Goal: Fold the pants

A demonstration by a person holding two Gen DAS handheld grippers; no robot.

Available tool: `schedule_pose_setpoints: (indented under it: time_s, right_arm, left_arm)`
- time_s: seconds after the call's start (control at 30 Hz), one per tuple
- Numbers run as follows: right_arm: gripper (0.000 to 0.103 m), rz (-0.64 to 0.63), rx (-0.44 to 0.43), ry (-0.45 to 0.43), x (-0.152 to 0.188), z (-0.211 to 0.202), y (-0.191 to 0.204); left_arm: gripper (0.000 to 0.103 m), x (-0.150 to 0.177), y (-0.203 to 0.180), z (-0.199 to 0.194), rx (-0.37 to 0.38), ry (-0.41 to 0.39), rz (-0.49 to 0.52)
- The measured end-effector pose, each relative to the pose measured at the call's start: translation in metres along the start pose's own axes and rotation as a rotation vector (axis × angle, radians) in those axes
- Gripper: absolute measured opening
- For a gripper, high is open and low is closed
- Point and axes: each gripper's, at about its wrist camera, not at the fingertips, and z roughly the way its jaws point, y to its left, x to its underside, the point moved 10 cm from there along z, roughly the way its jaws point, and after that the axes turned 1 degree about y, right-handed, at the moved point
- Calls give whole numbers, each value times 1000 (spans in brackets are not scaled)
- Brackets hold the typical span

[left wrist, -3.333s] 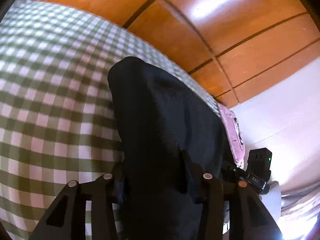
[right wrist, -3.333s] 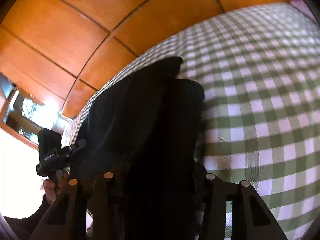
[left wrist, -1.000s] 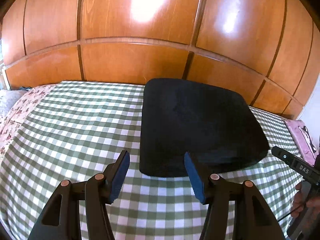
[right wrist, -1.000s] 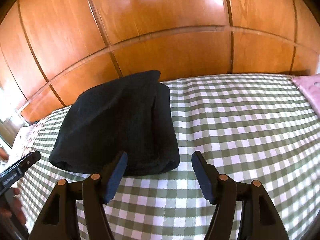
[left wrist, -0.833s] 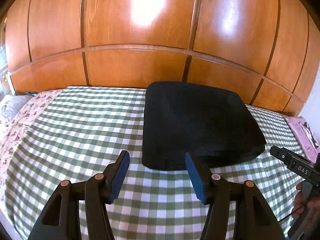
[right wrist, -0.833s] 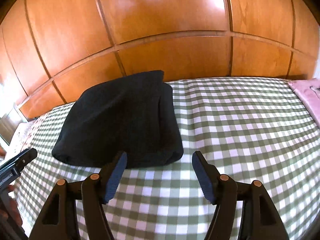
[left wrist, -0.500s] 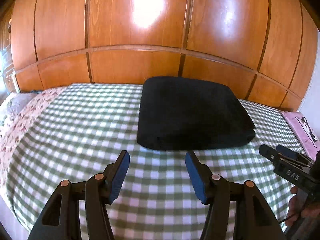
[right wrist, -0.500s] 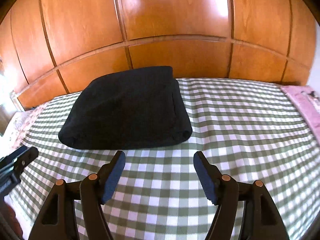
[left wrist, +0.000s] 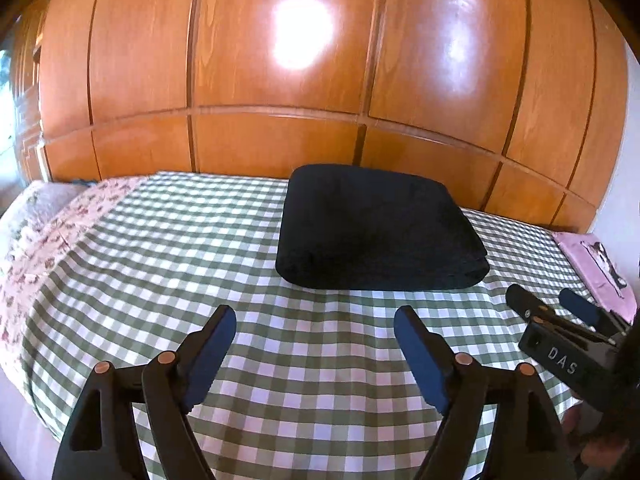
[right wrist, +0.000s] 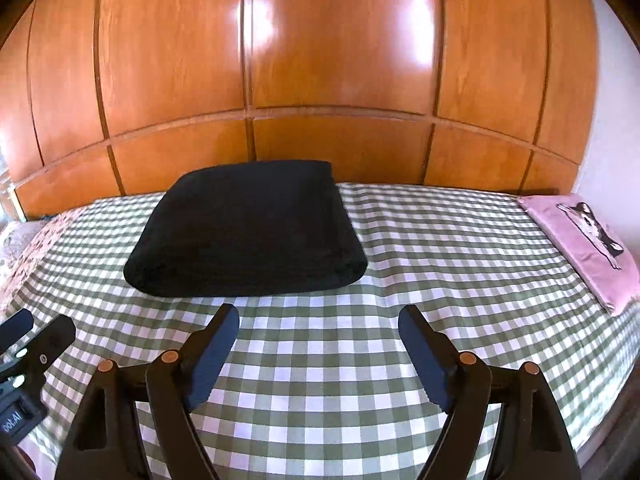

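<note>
Left gripper (left wrist: pixel 315 322) and right gripper (right wrist: pixel 319 322): jaws apart, holding nothing, above the checked bedspread (right wrist: pixel 440 240). Black pants (right wrist: pixel 246 232) lie folded into a compact rectangle on the bed, beyond both grippers, near the wooden headboard (right wrist: pixel 340 144). Pink pillow (right wrist: pixel 588 244) at right edge.

A home bedroom: a checked bedspread (right wrist: pixel 440 240), wooden wardrobe doors (right wrist: pixel 340 60) (glossy) behind.

Pink cloth (right wrist: pixel 584 240) print too small to identify.
</note>
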Motion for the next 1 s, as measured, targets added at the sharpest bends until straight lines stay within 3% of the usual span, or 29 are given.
schedule_pose_setpoints:
  time_s: [0.47,1.0]
  right_arm:
    - [85,-7,-4,-45,-5,-23,5]
    - [85,-10,-15,-45,-3,-25,10]
  left_arm:
    - [82,0,12,-9,-73,8,-61]
    - [83,-5,4,-19,-77,-24,-10]
